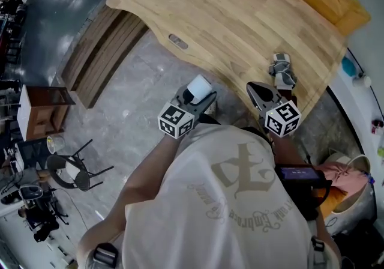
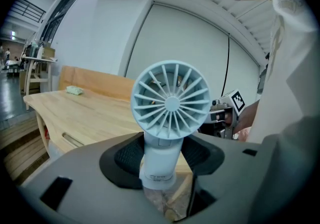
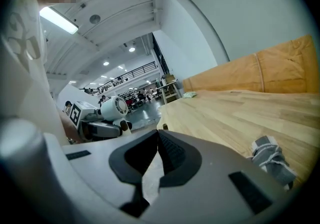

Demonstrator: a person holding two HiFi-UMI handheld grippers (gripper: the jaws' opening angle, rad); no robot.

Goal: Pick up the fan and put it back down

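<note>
Pale blue round-headed fan (image 2: 171, 102) upright, handle clamped in left gripper (image 2: 161, 160); right gripper (image 3: 158, 143) closed, empty

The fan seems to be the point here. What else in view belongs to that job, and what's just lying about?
Part of the job:
- handheld fan, clamped by its handle in the left gripper
- wooden table, where it would go back down

Just lying about:
- grey bundled cloth near the table edge
- small green item at the table's far end
- right gripper, shut and empty
</note>
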